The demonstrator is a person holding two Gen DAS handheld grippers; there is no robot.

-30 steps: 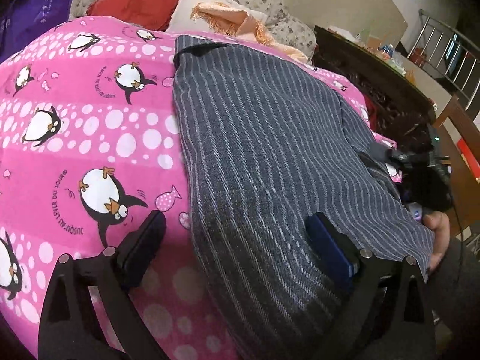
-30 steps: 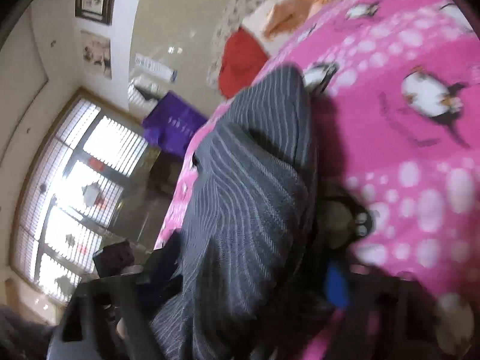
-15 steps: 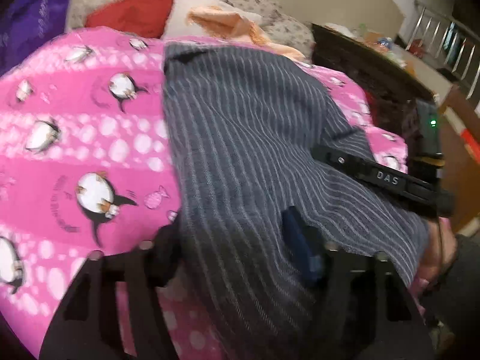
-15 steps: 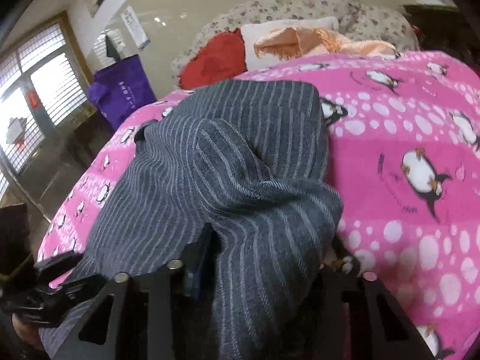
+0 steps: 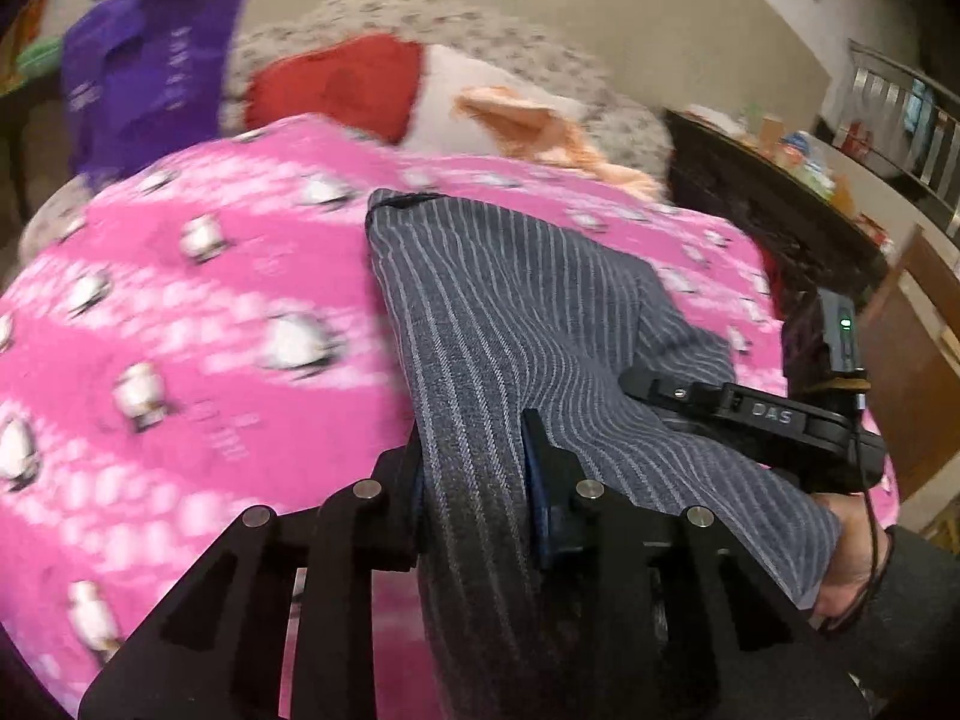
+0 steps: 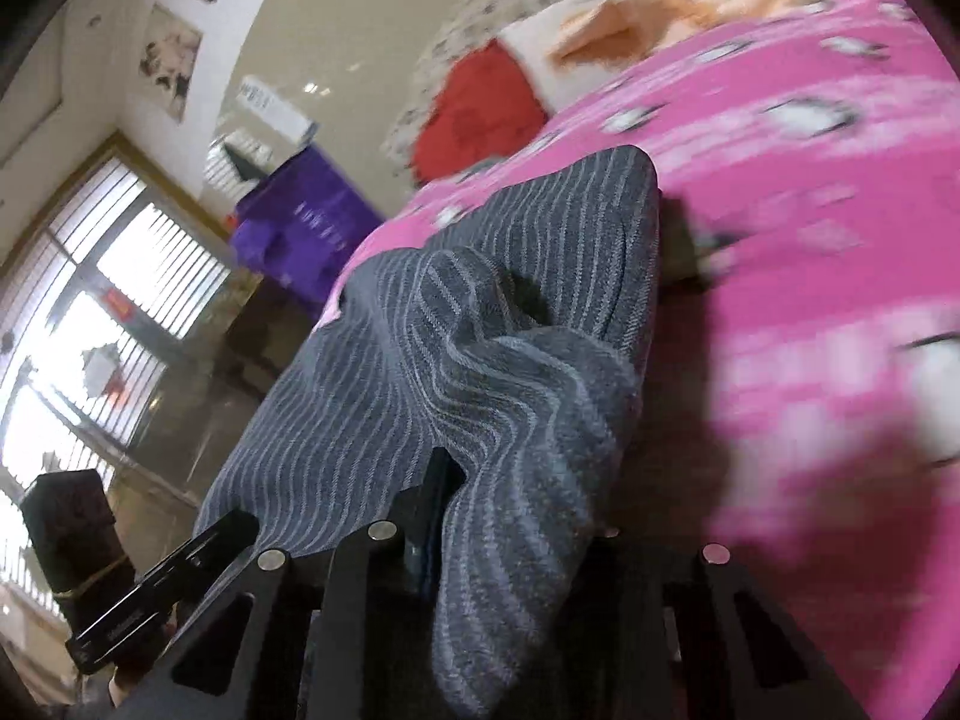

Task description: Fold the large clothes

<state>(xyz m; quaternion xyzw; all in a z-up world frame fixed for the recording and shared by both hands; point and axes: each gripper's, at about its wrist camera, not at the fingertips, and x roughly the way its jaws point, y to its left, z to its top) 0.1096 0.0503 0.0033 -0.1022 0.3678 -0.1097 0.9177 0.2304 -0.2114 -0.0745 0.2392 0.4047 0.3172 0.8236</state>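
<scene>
left gripper (image 5: 474,480): jaws just closing, now pinched on near edge of striped garment (image 5: 510,324), cloth bunched between pads. right gripper (image 6: 516,516): jaws just closing too, clamped on thick fold of same garment (image 6: 456,360); right finger hidden under cloth. garment spread on pink blanket (image 5: 180,360), near end lifted off it, far end flat toward red pillow (image 5: 342,84).

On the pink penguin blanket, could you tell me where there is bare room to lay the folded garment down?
The pink penguin blanket lies bare left of the grey striped garment, up to the red cushion. Another bare stretch lies on the garment's other side. It is crowded at the near edge, where both grippers pinch the cloth.
</scene>
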